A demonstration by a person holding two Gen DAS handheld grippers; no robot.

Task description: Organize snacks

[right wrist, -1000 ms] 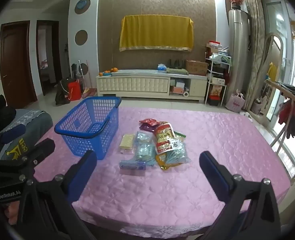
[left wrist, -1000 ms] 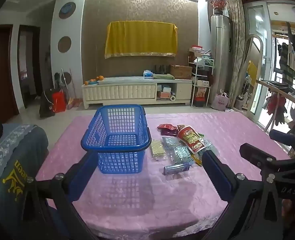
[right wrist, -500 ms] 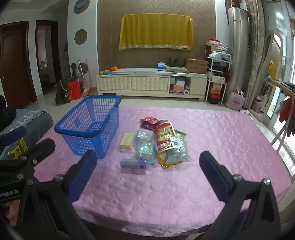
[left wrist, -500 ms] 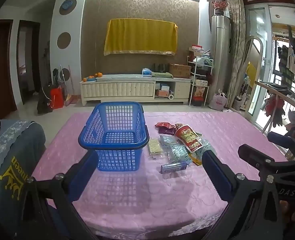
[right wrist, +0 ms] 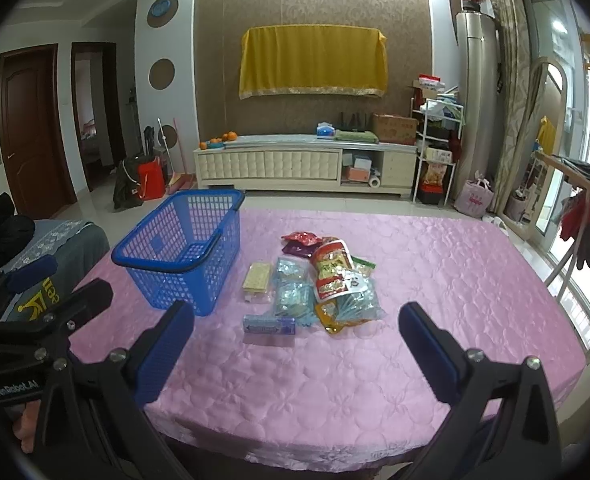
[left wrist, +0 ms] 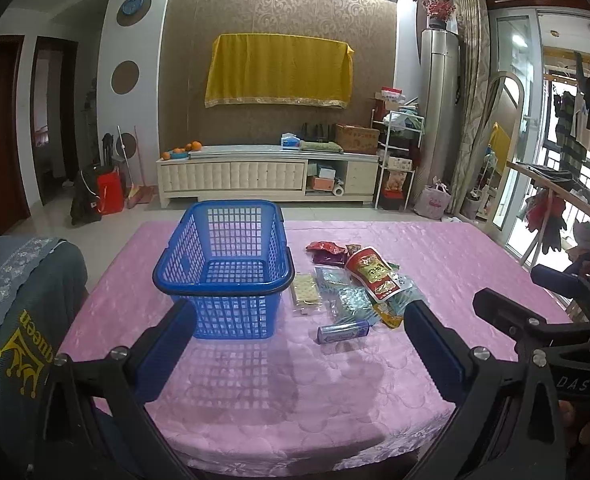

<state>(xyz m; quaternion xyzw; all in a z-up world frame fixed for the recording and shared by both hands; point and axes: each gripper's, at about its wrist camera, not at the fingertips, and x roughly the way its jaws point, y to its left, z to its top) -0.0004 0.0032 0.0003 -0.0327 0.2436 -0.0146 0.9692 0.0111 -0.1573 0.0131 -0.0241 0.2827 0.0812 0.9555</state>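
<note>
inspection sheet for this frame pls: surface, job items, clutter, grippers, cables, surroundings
Surface: table under a pink quilted cloth, flat.
Job's things: blue basket, upright, nothing seen inside. Snack pile beside it, apart from it: red pouch on top of clear packs, yellow pack nearest the basket, blue stick pack at the near edge of the pile.
Clutter: nothing seen on the table.
Grippers: left gripper open, holding nothing; right gripper open, holding nothing; both short of the snacks.
Cables: nothing seen.
Surroundings: chair with a cover at the table's left; TV cabinet behind; drying rack at right.
</note>
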